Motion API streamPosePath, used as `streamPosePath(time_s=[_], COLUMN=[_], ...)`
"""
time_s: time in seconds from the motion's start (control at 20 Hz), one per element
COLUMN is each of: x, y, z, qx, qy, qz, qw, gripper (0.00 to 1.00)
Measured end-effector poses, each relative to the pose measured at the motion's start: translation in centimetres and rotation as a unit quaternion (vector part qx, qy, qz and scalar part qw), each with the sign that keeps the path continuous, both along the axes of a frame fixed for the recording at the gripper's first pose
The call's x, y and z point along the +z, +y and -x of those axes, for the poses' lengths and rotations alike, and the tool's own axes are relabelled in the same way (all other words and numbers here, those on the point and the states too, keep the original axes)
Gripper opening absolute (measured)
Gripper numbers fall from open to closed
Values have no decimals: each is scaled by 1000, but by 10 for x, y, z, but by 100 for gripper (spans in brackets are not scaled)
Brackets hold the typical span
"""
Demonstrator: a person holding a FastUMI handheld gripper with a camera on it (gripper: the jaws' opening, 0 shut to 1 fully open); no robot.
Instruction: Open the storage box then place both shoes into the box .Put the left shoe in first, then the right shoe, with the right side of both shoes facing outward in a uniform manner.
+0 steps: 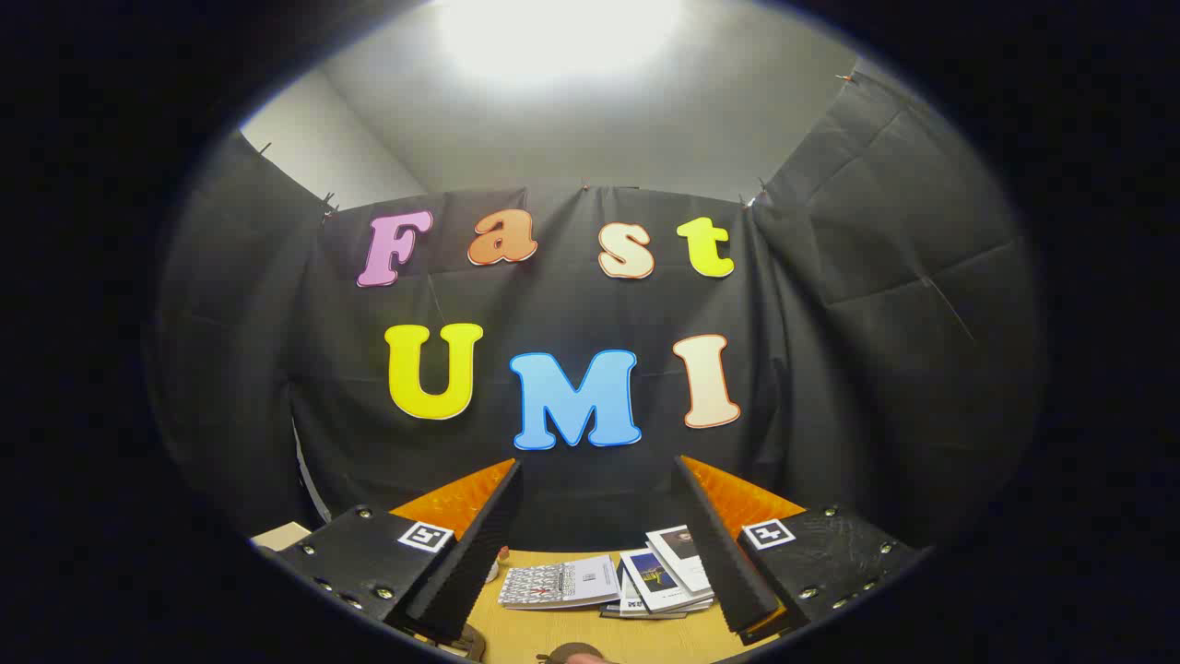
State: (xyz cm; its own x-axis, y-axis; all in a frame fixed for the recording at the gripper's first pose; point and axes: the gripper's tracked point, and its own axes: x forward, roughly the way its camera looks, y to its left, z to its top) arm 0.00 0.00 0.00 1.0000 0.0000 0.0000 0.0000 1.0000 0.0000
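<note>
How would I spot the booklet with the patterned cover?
Start at the wooden table below the black cloth wall. Between the open gripper fingers lie several booklets; the patterned booklet lies flat and alone beside the fanned pile of booklets. Its cover is a dense grey-white pattern, theirs are pictures.

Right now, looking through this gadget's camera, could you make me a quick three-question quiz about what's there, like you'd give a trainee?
1. True or false: the gripper has its fingers closed on a shoe.
2. What lies on the wooden table between and just beyond the fingers? A) booklets B) a kettle C) a towel
3. Fill in: the gripper points up at the booth's ______ cloth wall.

Key:
1. False: the fingers stand wide apart with nothing between them.
2. A: a patterned booklet beside a fanned stack of booklets.
3. Black.
</note>
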Motion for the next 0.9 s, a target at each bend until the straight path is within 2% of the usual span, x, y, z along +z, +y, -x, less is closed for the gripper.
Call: streamPosePath(time_s=[0.65,0.9], x=[-16,-32], y=[6,23], z=[-13,-16], qx=[12,34], qy=[12,28], qz=[-7,-16], qw=[1000,999], gripper=[99,98])
